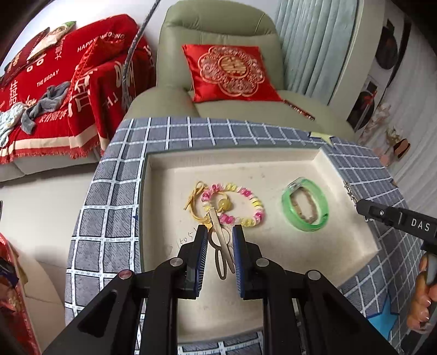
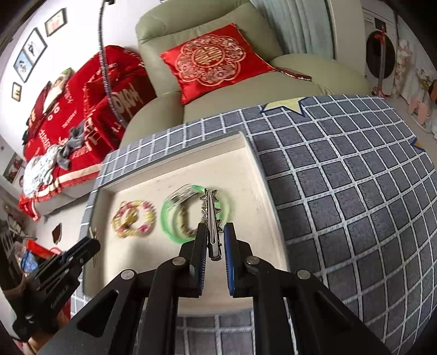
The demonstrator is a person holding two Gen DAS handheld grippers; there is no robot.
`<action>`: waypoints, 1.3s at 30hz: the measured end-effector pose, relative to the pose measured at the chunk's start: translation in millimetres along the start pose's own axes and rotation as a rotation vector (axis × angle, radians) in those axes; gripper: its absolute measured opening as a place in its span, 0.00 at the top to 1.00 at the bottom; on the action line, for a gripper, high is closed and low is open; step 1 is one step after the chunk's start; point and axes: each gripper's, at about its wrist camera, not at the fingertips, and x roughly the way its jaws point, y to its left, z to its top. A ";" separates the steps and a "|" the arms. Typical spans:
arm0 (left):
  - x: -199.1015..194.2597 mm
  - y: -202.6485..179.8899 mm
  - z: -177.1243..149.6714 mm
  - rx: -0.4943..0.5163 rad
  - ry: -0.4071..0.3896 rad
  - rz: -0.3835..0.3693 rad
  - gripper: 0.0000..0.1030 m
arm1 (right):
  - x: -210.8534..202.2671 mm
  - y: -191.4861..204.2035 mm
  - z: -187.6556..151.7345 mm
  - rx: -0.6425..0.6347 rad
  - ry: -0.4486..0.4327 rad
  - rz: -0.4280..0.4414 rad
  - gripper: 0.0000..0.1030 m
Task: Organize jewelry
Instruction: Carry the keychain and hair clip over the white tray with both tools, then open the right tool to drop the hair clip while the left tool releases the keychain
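In the left wrist view my left gripper (image 1: 220,229) is shut on a gold hair clip (image 1: 221,245), which points down over a cream tray (image 1: 245,163). Just beyond the clip's tip a pink and yellow beaded bracelet (image 1: 245,196) with a yellow cord lies in the tray. A green bangle (image 1: 322,207) lies to its right, with a string of tan beads (image 1: 294,204) inside it. In the right wrist view my right gripper (image 2: 215,225) is shut on a silver hair clip with stars (image 2: 210,207), held above the green bangle (image 2: 166,215). The beaded bracelet (image 2: 133,218) looks blurred to its left.
The tray (image 2: 177,147) rests on a blue checked cloth (image 2: 341,191) over a round surface. Behind it stands a green armchair (image 1: 218,24) with a red cushion (image 1: 232,73), and a red blanket (image 1: 54,82) lies at the left. A hand (image 1: 420,300) holds the right gripper (image 1: 396,221).
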 end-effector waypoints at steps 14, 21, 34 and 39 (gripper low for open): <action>37.3 -3.5 4.2 0.028 0.057 0.078 0.68 | 38.8 -6.9 0.5 -0.005 0.012 -0.064 0.87; 40.3 -10.6 1.2 0.062 0.057 0.115 0.68 | 44.7 -2.8 -4.0 -0.039 0.021 -0.089 0.87; 38.8 -10.2 -0.8 0.064 0.051 0.115 0.67 | 44.2 7.6 -9.1 -0.041 0.046 -0.027 0.59; 33.2 -9.6 -2.2 0.056 0.028 0.127 0.67 | 27.9 15.9 -10.1 -0.048 0.004 -0.007 0.36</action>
